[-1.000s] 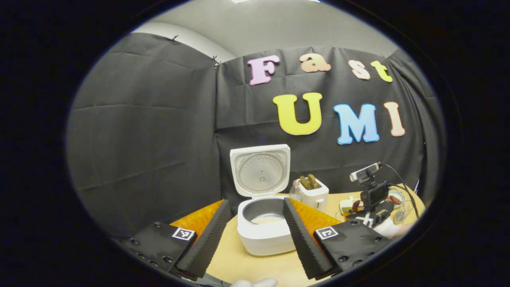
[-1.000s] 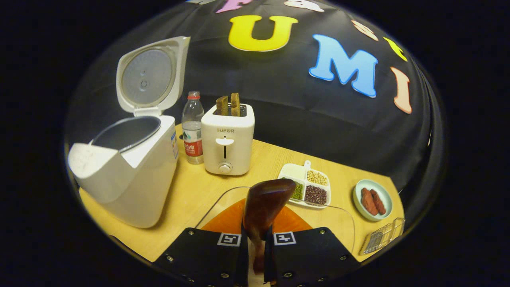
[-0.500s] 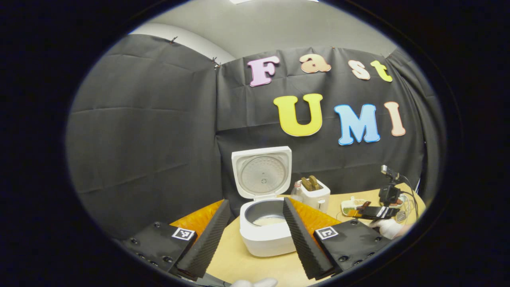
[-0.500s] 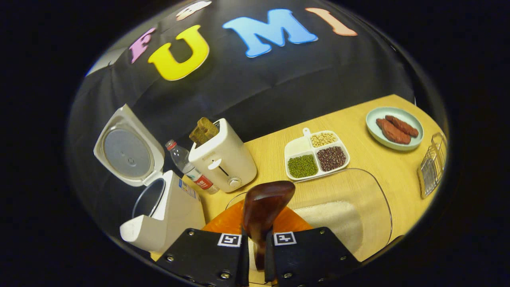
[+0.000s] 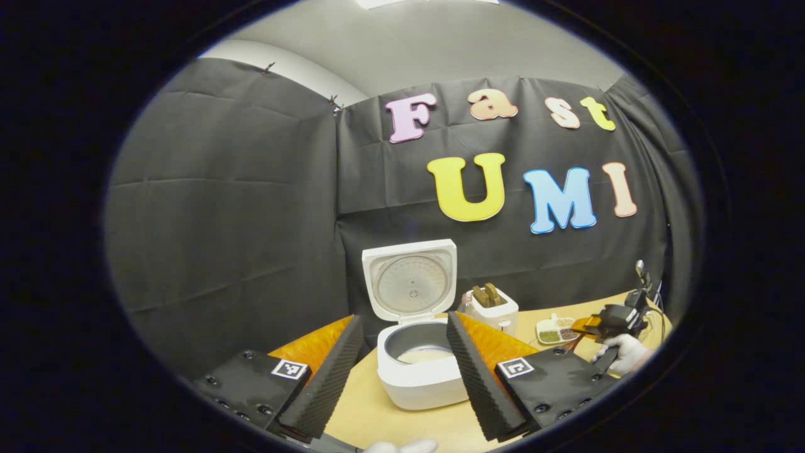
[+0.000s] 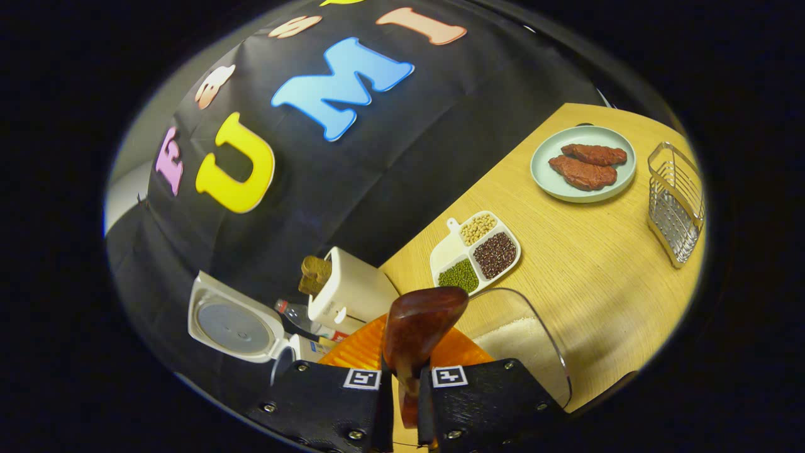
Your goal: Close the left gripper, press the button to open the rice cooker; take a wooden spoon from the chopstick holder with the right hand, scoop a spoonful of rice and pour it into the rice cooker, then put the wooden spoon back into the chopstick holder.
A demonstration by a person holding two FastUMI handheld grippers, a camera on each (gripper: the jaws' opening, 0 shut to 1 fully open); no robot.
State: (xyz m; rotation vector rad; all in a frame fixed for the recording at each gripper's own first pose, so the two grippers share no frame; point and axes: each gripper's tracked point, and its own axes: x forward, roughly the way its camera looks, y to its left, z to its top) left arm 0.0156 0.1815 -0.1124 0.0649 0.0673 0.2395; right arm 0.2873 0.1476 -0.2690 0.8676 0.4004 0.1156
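- The wooden table (image 6: pixel 585 251) is stretching below the black cloth wall.
- My left gripper (image 5: pixel 402 365), fingers spread wide, is framing the open rice cooker (image 5: pixel 421 371), rice lying inside.
- My right gripper (image 6: pixel 402 402) is clamping the dark glossy wooden spoon (image 6: pixel 418 327), tilted above a clear rice container (image 6: pixel 534 340); the right gripper view is showing the wire chopstick holder (image 6: pixel 676 201) far right.

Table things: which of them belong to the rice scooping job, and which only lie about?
Job: rice cooker, lid open; wooden spoon in right gripper; clear rice container; wire chopstick holder.

Lying about: toaster, water bottle, bean tray, meat plate.

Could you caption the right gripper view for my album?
The right tool grips a wooden spoon above a clear tub of rice.
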